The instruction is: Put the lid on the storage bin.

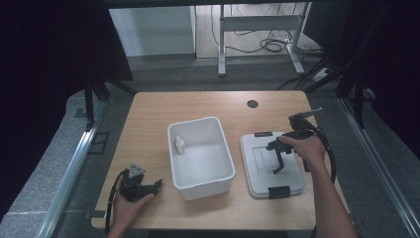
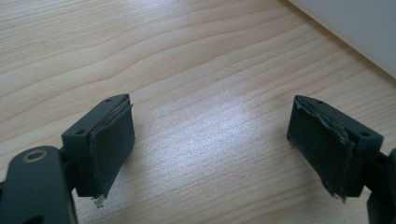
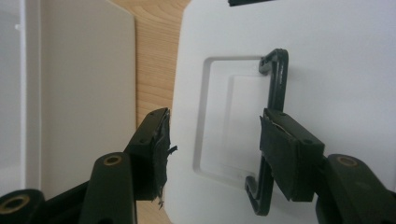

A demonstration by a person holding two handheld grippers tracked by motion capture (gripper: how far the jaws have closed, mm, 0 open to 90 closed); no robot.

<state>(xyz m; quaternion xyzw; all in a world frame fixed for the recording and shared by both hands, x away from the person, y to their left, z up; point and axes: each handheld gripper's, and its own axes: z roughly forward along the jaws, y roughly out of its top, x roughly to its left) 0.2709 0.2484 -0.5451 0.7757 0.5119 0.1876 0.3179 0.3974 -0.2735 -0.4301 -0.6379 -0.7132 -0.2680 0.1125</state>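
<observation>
A white open bin (image 1: 218, 174) stands mid-table with a small white bottle (image 1: 179, 144) inside, by its left wall. To its right lies a light grey lid (image 1: 292, 184) with black latches and a black handle (image 1: 280, 163) raised off its top. My right gripper (image 1: 274, 147) hovers over the lid, open. In the right gripper view the handle (image 3: 276, 84) runs just behind the right jaw, and the gripper (image 3: 217, 135) holds nothing. My left gripper (image 1: 157, 185) rests low at the table's front left, open (image 2: 210, 140) over bare wood.
The wooden table (image 1: 148, 124) has a black grommet hole (image 1: 252, 104) near its far edge. The bin's wall (image 2: 355, 28) sits just past my left gripper. Between bin (image 3: 84, 93) and lid (image 3: 336, 56) runs a narrow strip of wood.
</observation>
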